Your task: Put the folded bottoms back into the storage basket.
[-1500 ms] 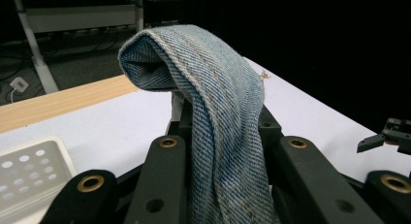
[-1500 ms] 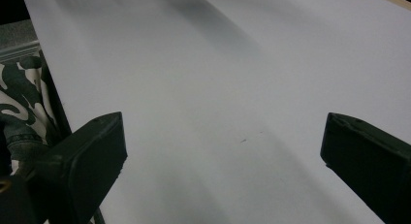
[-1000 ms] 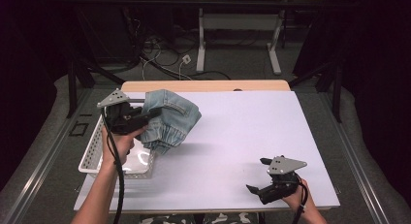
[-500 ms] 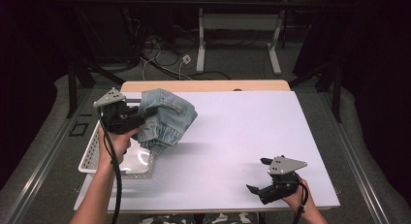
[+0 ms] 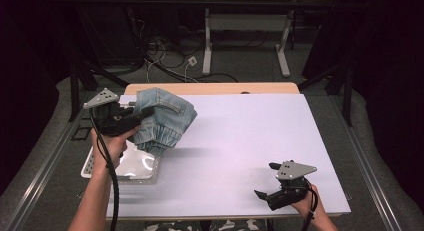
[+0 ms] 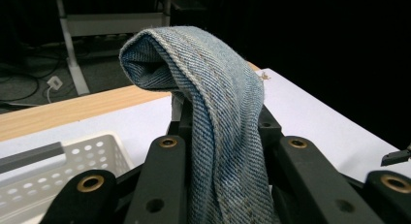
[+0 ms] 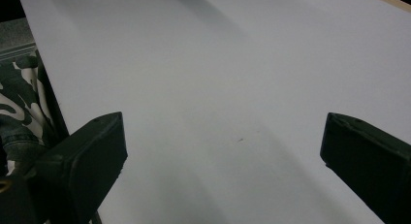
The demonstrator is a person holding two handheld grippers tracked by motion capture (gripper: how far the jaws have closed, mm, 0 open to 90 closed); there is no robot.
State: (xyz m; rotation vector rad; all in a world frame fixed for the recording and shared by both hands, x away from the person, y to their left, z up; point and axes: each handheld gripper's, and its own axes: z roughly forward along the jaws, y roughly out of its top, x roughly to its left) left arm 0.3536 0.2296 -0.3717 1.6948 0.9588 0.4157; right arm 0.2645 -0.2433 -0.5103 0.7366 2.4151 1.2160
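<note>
A bundle of light blue denim jeans [image 5: 164,119] hangs above the table's left side, held up by my left gripper [image 5: 145,112], which is shut on a fold of the cloth. In the left gripper view the denim [image 6: 213,103] loops up from between the black jaws and drapes back over them. My right gripper [image 5: 268,181] rests near the front right of the white table [image 5: 250,136], open, nothing between its jaws. In the right gripper view its two black fingers [image 7: 92,146] stand wide apart over bare white surface.
A white perforated basket [image 5: 120,166] sits at the table's front left, under the held jeans; its rim [image 6: 58,161] appears in the left gripper view. A wooden strip [image 5: 210,88] edges the table's far side. Cables and desk legs lie on the floor beyond.
My left gripper has lifted the jeans a little and carried them slightly back and left. The right gripper has stayed in place.
</note>
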